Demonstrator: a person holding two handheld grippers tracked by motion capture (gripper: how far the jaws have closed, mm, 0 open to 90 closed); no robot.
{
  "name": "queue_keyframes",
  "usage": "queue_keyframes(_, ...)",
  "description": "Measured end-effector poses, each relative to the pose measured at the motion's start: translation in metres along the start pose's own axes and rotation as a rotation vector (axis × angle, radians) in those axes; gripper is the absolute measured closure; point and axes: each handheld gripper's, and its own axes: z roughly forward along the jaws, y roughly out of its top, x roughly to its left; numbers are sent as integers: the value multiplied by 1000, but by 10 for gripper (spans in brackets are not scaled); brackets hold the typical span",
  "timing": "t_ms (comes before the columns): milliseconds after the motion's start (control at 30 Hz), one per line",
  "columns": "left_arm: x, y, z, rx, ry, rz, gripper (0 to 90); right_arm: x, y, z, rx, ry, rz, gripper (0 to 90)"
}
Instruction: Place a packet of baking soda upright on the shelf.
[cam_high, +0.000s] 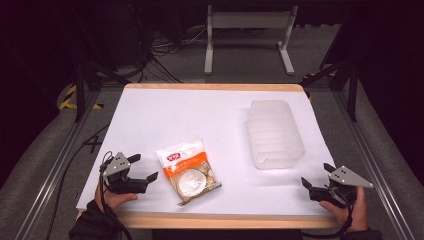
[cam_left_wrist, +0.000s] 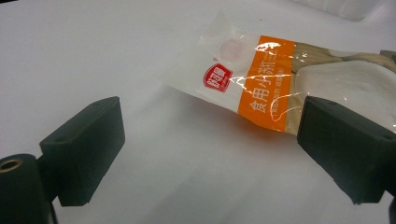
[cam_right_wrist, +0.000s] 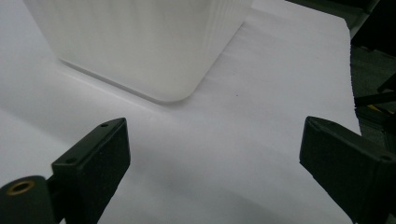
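Observation:
A clear food packet (cam_high: 188, 171) with an orange band and white powder inside lies flat on the white table (cam_high: 200, 115), near its front. My left gripper (cam_high: 142, 168) rests at the front left, just left of the packet, open with nothing between its jaws. In the left gripper view the packet (cam_left_wrist: 280, 79) lies ahead and to the right of the left gripper (cam_left_wrist: 210, 154). A translucent ribbed plastic tub (cam_high: 274, 132) stands on the right half of the table. My right gripper (cam_high: 316, 176) sits at the front right corner, open and empty; in the right gripper view the tub (cam_right_wrist: 140, 42) stands ahead of the right gripper (cam_right_wrist: 215, 172).
The table's wooden edge (cam_high: 225, 220) runs along the front. Metal rails (cam_high: 50, 170) flank the table on both sides. A white frame stand (cam_high: 247, 35) and cables lie on the floor beyond the far edge.

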Motion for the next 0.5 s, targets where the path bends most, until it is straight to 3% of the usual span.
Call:
queue_keyframes(300,-4,-2,-4,-2,-4,11,84,2,1,2,22,14,-24,98)
queue_keyframes(500,-4,-3,-6,-3,-4,2,85,0,2,3,23,29,-15,102)
